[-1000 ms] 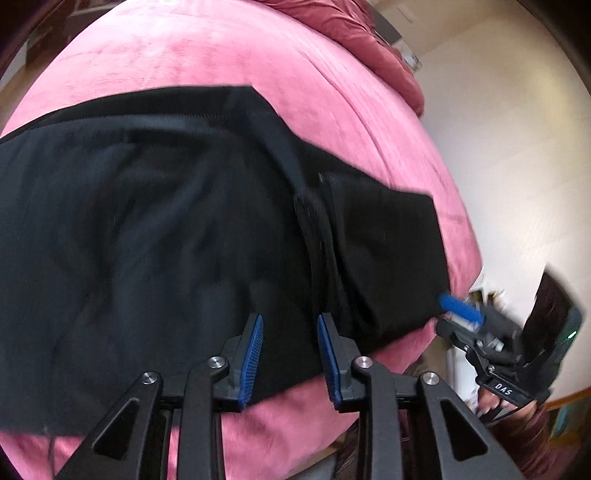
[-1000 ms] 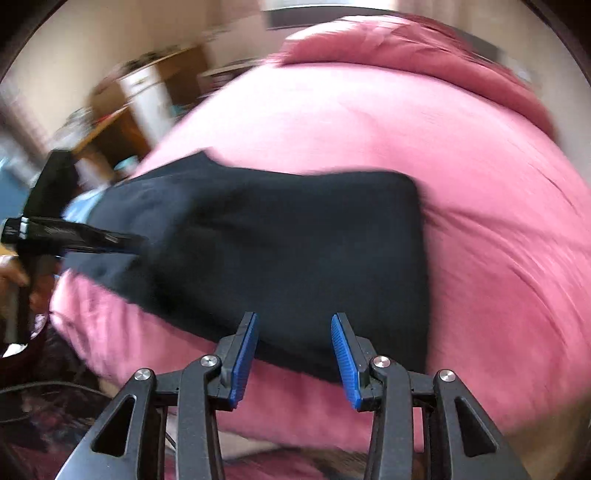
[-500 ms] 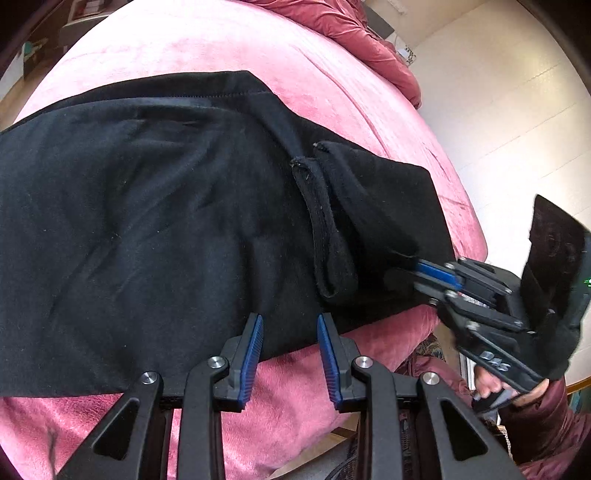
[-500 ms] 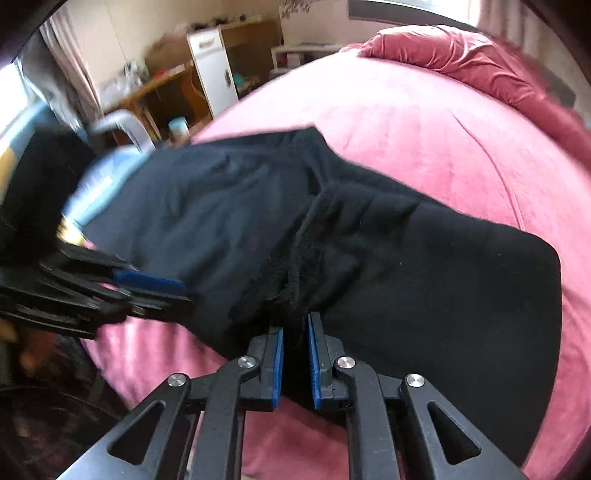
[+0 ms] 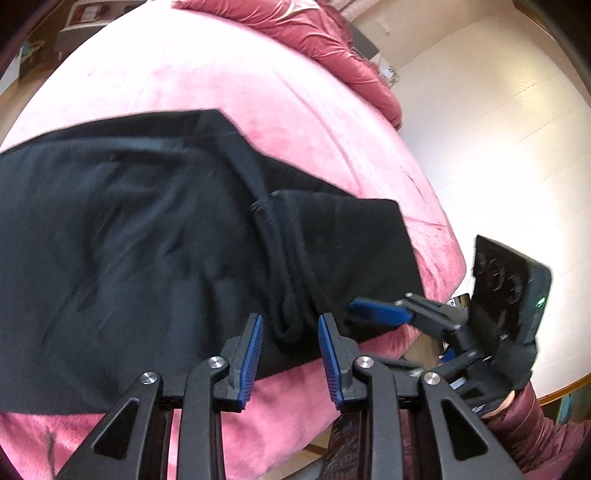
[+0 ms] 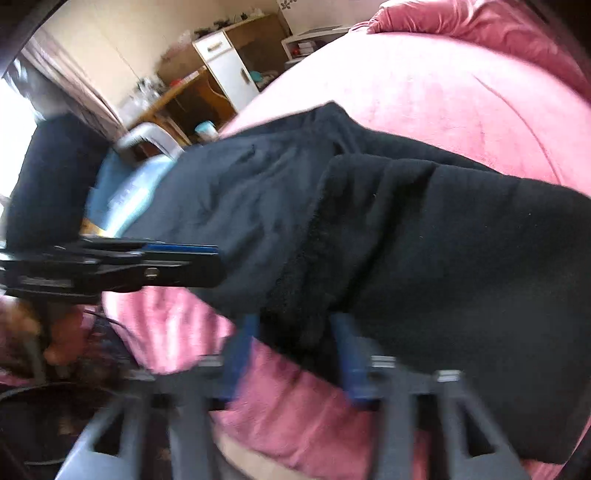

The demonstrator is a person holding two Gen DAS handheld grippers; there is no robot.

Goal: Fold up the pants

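Note:
Black pants (image 5: 147, 240) lie across a pink bed (image 5: 258, 92), one part folded over another with a thick ribbed hem running toward the near edge. My left gripper (image 5: 290, 350) is open, its blue pads either side of the hem's near end. My right gripper (image 6: 295, 354) is open and blurred at the near edge of the pants (image 6: 406, 240). It also shows in the left wrist view (image 5: 380, 312), at the cloth's right edge. The left gripper shows in the right wrist view (image 6: 184, 262), at the cloth's left.
A bunched pink blanket (image 5: 314, 33) lies at the bed's far end. A white wall (image 5: 498, 129) is to the right. A white cabinet (image 6: 225, 70) and a wooden desk (image 6: 192, 96) stand beyond the bed's left side.
My right gripper was shut on the pants' hem half a second ago and has opened and drawn back. My left gripper stayed open and moved up to the hem.

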